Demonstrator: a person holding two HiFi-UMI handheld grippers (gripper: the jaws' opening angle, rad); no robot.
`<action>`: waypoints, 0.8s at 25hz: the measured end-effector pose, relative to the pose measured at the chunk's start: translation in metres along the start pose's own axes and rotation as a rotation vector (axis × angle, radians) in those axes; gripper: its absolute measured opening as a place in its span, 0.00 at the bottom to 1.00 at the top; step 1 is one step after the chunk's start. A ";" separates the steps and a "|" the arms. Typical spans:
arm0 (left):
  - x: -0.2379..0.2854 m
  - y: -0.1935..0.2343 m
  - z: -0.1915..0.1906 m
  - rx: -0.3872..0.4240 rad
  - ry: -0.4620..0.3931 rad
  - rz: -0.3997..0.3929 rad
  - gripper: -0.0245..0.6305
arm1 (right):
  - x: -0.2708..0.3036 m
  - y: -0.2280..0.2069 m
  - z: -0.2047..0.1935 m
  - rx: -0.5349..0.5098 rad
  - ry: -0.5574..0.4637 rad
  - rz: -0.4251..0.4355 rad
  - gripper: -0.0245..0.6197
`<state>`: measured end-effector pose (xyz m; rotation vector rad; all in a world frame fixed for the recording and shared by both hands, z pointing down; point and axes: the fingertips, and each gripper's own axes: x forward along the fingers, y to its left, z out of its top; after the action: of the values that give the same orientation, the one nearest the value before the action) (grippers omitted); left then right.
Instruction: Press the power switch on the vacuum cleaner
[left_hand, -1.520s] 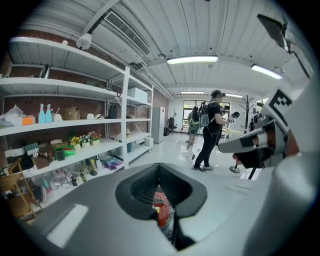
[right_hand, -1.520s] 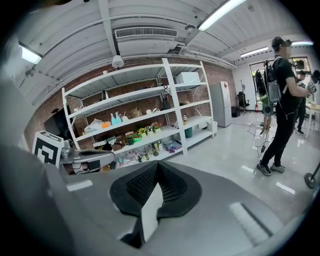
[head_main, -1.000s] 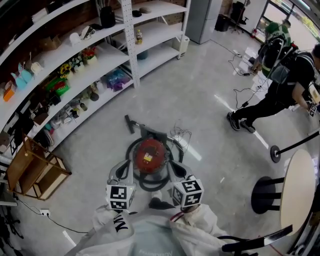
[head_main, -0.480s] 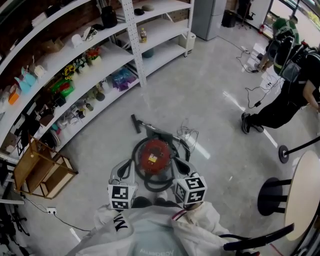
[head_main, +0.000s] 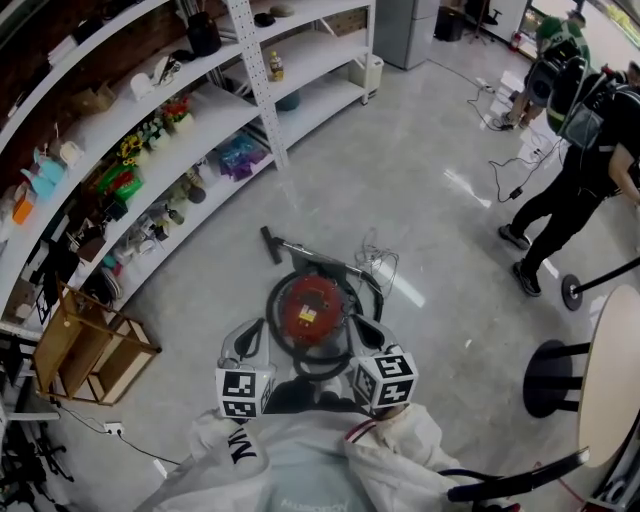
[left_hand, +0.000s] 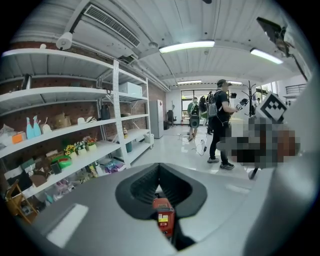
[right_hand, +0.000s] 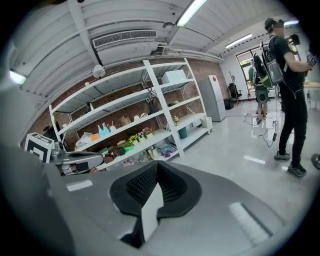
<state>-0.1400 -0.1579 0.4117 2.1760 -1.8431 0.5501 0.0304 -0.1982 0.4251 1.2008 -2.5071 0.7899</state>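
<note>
Standing right over the red vacuum cleaner (head_main: 310, 310) on the concrete floor (head_main: 420, 200), with a black hose (head_main: 272, 308) looped round its body and a nozzle (head_main: 271, 245) pointing off toward the shelves (head_main: 190, 120). Holding the left gripper (head_main: 248, 338) by the canister's left edge and the right gripper (head_main: 362, 330) by its right edge in the head view. Can't tell about contact from up there, but looks more like hovering above than touching.

Got the left one pinched all the way closed, with the pad tips meeting and nothing caught in them. Same story on the right: tips together, empty.

Peeking through the little gap under the pads of the left gripper (left_hand: 159, 167), can make out the vacuum's red top and a yellow label (left_hand: 163, 218). Through the same gap on the right gripper (right_hand: 157, 165), just pale floor. Can't pick out the power switch itself in any view, too small.

Also seeing a wooden crate (head_main: 85, 345) down left by the shelves, a round table (head_main: 612, 370) and a black stool (head_main: 552, 376) off to the right, plus a person in black (head_main: 575, 160) with a backpack across the room — well apart from the vacuum
</note>
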 end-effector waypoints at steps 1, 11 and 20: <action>0.001 0.002 -0.001 0.001 0.005 -0.003 0.04 | 0.001 0.000 0.000 0.005 0.001 -0.006 0.04; 0.024 0.013 -0.014 0.005 0.048 -0.046 0.04 | 0.015 -0.007 -0.007 0.012 0.043 -0.060 0.04; 0.050 0.010 -0.039 0.078 0.068 -0.088 0.04 | 0.025 -0.020 -0.032 -0.005 0.101 -0.114 0.04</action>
<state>-0.1480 -0.1878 0.4676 2.2463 -1.7097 0.6794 0.0301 -0.2067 0.4695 1.2570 -2.3360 0.7940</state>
